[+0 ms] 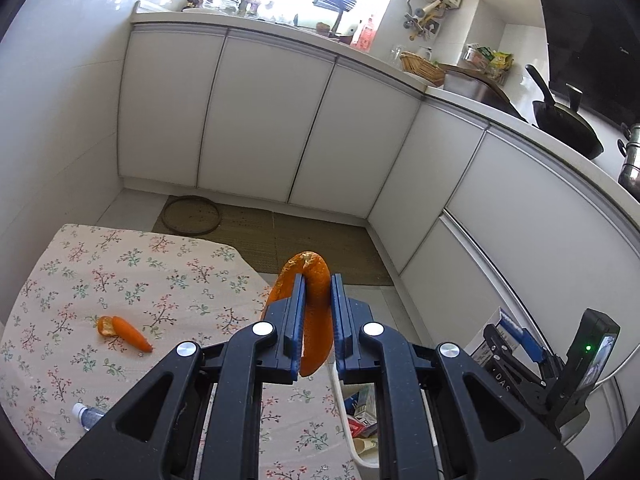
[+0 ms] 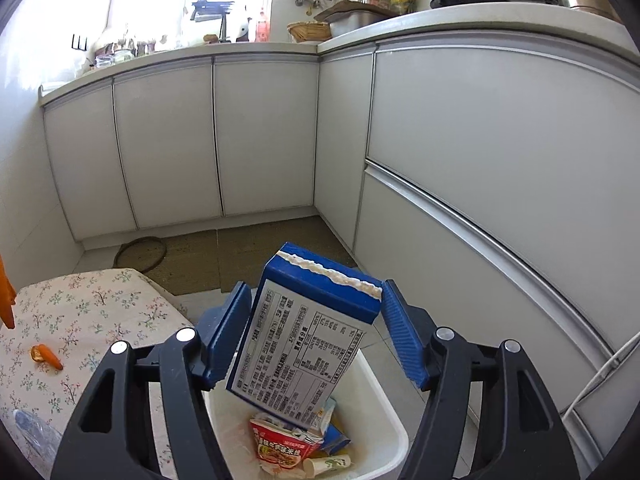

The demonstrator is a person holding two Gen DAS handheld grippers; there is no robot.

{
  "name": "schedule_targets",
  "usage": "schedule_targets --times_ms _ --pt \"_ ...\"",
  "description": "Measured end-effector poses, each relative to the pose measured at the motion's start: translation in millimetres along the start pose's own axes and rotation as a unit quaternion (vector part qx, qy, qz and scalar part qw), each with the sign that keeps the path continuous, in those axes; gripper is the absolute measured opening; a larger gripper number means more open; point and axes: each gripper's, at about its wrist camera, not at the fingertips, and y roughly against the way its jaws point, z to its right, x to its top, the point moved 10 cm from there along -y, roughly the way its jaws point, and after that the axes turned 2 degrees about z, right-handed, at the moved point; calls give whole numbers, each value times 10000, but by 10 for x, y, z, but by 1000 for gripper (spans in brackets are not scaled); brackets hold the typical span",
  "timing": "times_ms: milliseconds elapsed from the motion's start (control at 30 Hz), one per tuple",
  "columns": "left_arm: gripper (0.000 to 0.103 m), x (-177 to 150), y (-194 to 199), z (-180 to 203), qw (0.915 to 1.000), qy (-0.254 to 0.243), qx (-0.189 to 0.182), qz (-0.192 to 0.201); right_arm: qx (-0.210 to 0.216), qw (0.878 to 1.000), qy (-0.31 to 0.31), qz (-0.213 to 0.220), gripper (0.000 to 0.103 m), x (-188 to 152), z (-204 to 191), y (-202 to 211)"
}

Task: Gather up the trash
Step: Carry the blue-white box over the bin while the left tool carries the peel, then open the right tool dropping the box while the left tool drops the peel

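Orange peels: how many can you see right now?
2. One orange peel is pinched in the left gripper; a smaller peel lies on the flowered tablecloth. Others may be hidden.

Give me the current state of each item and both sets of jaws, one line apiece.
Left gripper: jaws shut on the orange peel, lifted off the table.
Right gripper: jaws open; blue carton tilted between them above the bin.
White bin: open, partly filled with packaging.
Small peel piece: lying on the floral tablecloth.
Plastic bottle: lying on its side, capped.
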Motion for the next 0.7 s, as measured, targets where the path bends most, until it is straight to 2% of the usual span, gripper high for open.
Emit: schedule_targets --times_ms 100,233,467,700 --pt "12 -40 -72 220 9999 -114 -113 -54 -85 9999 -35 -72 76 -68 171 -35" --pt "12 -119 -166 478 9993 -248 -259 -134 -236 9996 -129 26 80 -78 409 12" --pt "12 -360 -379 924 9966 -556 -488 -356 -509 9978 -407 103 85 -90 877 49" --pt "12 -628 -618 1306 9919 -805 -793 -579 -738 9957 -560 -50 86 -244 1234 35"
